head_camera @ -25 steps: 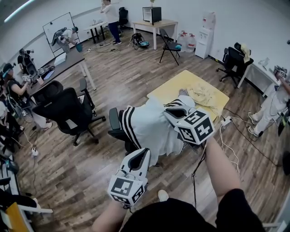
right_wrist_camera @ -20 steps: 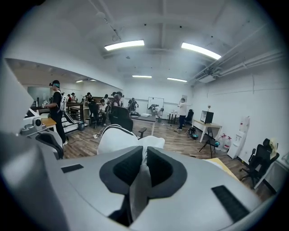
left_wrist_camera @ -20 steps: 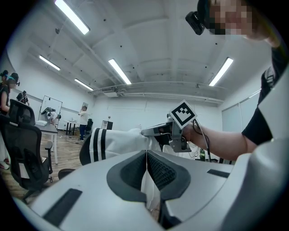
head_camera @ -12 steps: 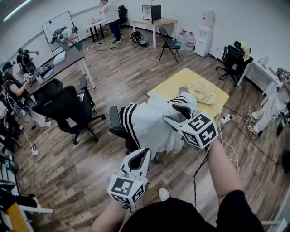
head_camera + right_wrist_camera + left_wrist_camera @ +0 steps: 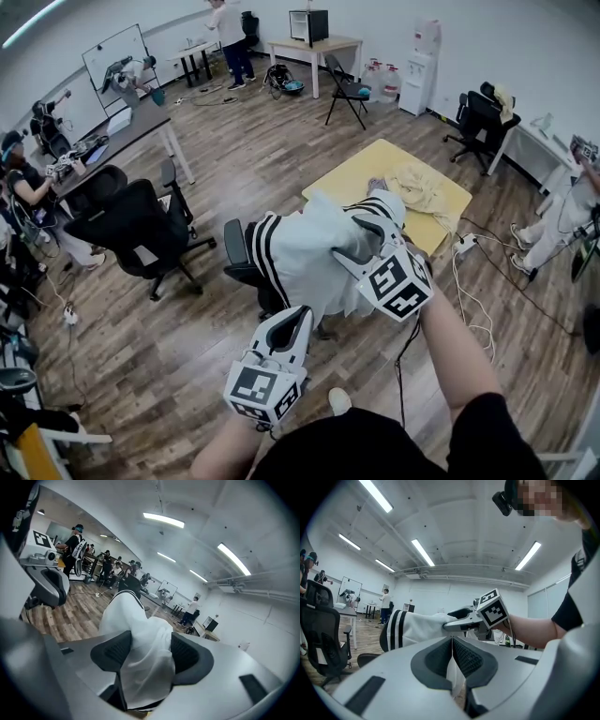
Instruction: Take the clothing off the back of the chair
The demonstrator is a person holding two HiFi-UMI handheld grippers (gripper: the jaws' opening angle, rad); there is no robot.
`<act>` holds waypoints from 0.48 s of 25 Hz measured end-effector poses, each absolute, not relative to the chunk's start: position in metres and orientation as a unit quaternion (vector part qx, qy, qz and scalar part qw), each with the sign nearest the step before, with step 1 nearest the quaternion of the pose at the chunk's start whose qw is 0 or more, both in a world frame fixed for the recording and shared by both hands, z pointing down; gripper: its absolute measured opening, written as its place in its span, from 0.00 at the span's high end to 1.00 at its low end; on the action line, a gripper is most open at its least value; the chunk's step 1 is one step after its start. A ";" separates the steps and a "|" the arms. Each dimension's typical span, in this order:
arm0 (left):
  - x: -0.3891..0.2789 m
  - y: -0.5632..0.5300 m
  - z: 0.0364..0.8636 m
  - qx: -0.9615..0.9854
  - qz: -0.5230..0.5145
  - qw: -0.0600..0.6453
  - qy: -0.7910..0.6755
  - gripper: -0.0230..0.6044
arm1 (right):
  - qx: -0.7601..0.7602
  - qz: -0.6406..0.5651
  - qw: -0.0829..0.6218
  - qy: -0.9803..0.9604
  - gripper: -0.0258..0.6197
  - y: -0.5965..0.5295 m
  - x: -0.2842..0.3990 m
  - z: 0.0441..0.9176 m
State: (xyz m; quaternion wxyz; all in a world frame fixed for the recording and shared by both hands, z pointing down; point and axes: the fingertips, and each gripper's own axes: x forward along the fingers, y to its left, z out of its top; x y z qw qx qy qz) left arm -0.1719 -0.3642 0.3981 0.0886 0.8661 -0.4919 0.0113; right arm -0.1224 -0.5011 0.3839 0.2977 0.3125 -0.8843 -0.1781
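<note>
Head view, left side: the black chair (image 5: 236, 261) is showing only one edge of its back and part of its seat. The rest is lying hidden under the clothing (image 5: 300, 253), a white garment with black stripes that is hanging over the chair back. Below it, the left gripper (image 5: 301, 315) is pointing at the garment's lower hem; from above, contact there is hard to make out. In the left gripper view its pads are standing together at the tips, nipping a thin strip of white fabric that is showing in the slit behind them. Centre-right: the right gripper (image 5: 361, 242) is sitting high on the garment, its tips sinking out of sight among the folds in the head view. The right gripper view is showing its jaws opening, with a thick bunch of the white fabric lying between the pads. Right: the yellow table (image 5: 349, 180), just beyond the chair, is carrying a crumpled cream cloth (image 5: 419, 186) that is covering part of its top.
</note>
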 end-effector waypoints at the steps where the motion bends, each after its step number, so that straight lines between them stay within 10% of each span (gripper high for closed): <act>1: -0.172 -0.364 0.398 0.866 0.011 0.089 -0.493 0.93 | 0.313 -0.176 0.297 -0.885 0.53 -0.502 -0.122 0.383; 12: -0.169 -0.360 0.398 0.867 0.015 0.092 -0.490 0.93 | 0.296 -0.244 0.334 -0.861 0.69 -0.489 -0.123 0.380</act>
